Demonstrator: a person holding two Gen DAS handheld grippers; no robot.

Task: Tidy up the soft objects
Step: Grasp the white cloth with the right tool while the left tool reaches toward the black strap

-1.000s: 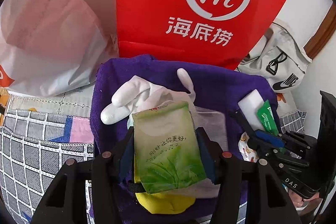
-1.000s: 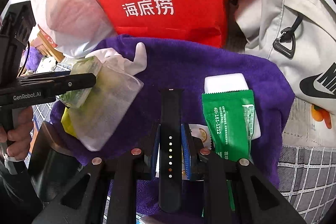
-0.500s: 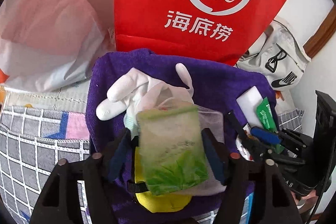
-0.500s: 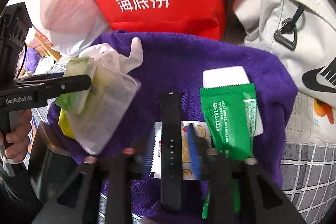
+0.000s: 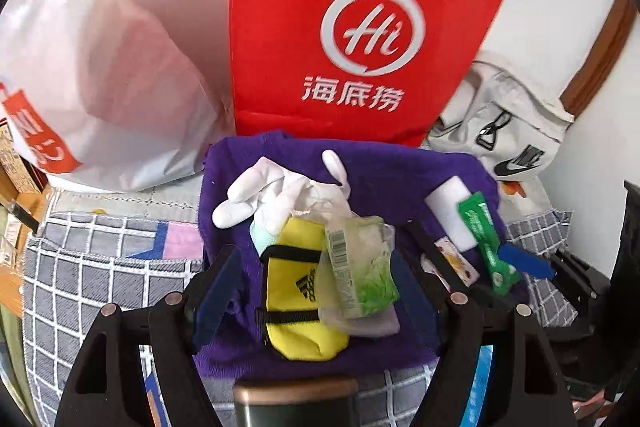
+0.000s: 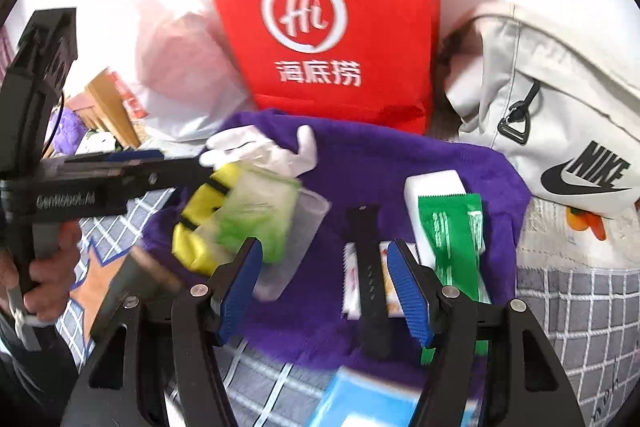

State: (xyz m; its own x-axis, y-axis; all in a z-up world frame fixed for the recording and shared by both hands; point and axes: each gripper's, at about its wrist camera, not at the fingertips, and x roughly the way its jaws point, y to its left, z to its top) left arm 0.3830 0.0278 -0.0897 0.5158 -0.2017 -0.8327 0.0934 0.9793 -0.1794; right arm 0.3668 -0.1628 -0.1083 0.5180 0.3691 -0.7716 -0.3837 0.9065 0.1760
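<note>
A purple towel (image 5: 400,171) (image 6: 400,155) bears a white glove (image 5: 256,195) (image 6: 256,147), a yellow pouch (image 5: 292,291) (image 6: 196,227) and a green tissue pack (image 5: 360,267) (image 6: 256,219) lying on a clear bag. My left gripper (image 5: 320,267) hangs above them, its jaws opening, its pads clear of the pack. A black strap (image 6: 368,267) lies flat on a small printed sachet (image 6: 352,279). My right gripper (image 6: 324,283) is above it with jaws opening, the strap between them untouched. To the right are a green sachet (image 6: 452,235) and a white block (image 6: 432,187).
A red paper bag (image 5: 340,7) (image 6: 332,7) stands behind the towel, with a white plastic bag (image 5: 100,87) to its left and a grey Nike bag (image 6: 560,127) to its right. Checked bedding (image 5: 100,267) surrounds the towel. A blue packet (image 6: 360,399) lies at the near edge.
The left gripper let go of the green tissue pack, which dropped beside the yellow pouch. The right gripper opened off the black strap. Both grippers pulled up and back.
</note>
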